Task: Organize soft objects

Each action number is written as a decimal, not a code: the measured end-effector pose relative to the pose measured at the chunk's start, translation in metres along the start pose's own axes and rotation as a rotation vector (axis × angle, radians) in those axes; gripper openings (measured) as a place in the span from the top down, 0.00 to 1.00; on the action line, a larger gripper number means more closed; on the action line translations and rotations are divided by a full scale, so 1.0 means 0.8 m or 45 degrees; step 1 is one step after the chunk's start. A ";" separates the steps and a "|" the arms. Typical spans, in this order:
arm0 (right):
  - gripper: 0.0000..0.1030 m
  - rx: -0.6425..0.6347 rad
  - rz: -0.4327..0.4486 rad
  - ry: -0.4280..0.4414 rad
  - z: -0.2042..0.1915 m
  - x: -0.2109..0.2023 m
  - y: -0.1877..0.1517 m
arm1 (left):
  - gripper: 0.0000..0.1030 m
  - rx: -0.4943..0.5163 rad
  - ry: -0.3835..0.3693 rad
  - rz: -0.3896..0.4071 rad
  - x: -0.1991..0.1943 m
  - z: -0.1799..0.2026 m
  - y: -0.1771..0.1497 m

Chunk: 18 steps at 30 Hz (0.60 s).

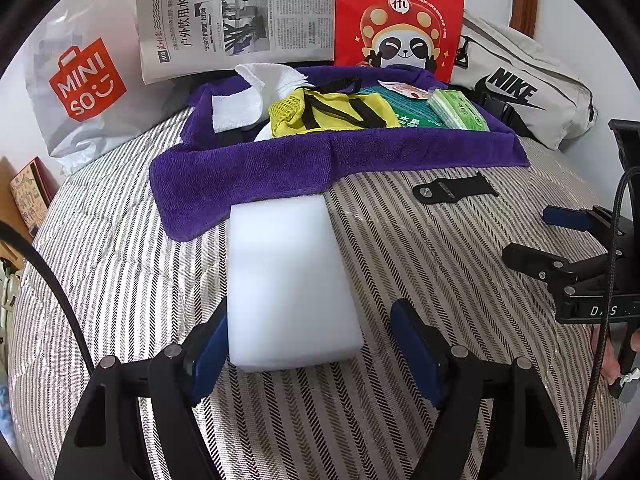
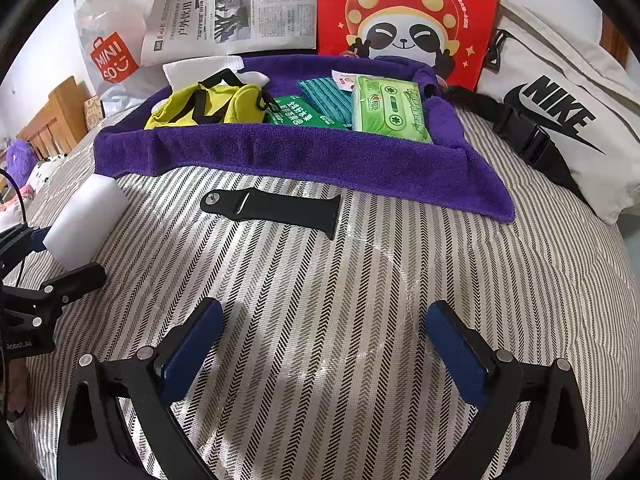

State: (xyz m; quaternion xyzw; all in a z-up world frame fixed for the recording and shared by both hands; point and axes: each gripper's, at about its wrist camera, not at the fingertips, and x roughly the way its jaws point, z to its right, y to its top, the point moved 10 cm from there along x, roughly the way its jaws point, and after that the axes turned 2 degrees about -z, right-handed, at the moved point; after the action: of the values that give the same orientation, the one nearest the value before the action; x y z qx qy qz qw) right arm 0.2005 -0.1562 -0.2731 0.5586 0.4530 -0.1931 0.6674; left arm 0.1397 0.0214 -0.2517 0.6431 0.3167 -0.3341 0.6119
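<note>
Propped behind – newspaper (image 1: 236, 12); red panda bag (image 1: 400, 16); Miniso bag (image 1: 80, 84); Nike bag (image 2: 560, 120).

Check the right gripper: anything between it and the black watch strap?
Nothing visible. Only bare striped bedcover lies between the open right gripper and the black watch strap; the purple towel sits beyond the strap.

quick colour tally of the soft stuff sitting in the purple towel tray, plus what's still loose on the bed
In the purple towel:
white: 1, cloth
yellow: 1, mesh bag
green: 2, wipes pack, tissue pack
teal: 1, rag

Loose on the bed:
white: 1, foam block
black: 1, watch strap

Total: 7
</note>
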 end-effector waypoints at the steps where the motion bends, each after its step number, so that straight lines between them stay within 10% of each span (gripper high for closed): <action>1: 0.02 0.001 0.000 0.000 0.000 0.000 0.000 | 0.27 0.000 0.000 0.000 0.000 0.000 0.000; 18: 0.01 0.003 -0.002 0.007 -0.001 0.001 0.000 | 0.27 0.001 -0.001 0.000 0.000 0.000 0.000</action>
State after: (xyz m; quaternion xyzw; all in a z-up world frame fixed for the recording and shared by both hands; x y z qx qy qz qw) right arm 0.2004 -0.1555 -0.2737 0.5596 0.4550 -0.1928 0.6654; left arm 0.1401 0.0214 -0.2517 0.6433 0.3165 -0.3346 0.6116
